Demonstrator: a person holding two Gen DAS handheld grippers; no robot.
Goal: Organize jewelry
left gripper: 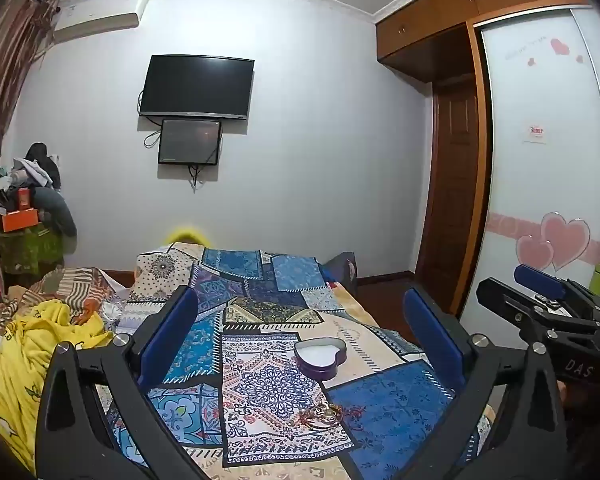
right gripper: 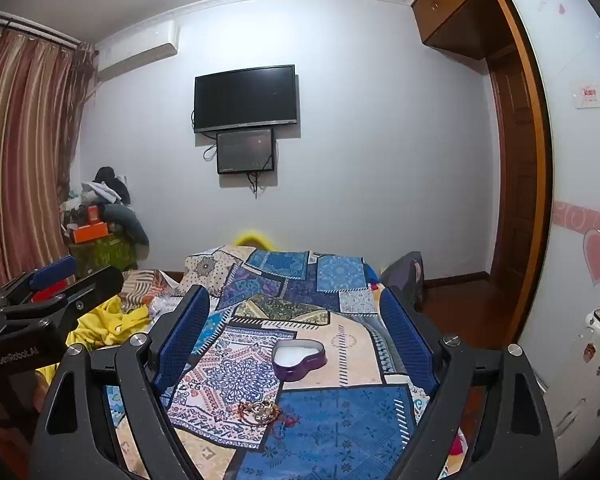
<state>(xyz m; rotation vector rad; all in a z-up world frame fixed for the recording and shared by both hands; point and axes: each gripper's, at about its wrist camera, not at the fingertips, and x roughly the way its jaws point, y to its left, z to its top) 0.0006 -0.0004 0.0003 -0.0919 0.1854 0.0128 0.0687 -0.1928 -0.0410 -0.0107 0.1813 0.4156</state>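
Observation:
A purple heart-shaped box (left gripper: 320, 357) with a white inside lies open on the patterned bedspread (left gripper: 260, 292); it also shows in the right wrist view (right gripper: 299, 359). A small pile of gold and red jewelry (left gripper: 320, 415) lies on the spread nearer to me, also seen in the right wrist view (right gripper: 262, 410). My left gripper (left gripper: 300, 320) is open and empty, held above the bed. My right gripper (right gripper: 296, 320) is open and empty, beside the left one (right gripper: 52, 280). The right gripper also shows in the left wrist view (left gripper: 540, 288).
A yellow blanket (left gripper: 32, 344) and striped bedding (left gripper: 76, 284) are bunched on the bed's left. A TV (left gripper: 196, 86) hangs on the far wall. A wardrobe (left gripper: 540, 160) with heart stickers stands on the right. A pile of clothes and boxes (left gripper: 28, 200) stands far left.

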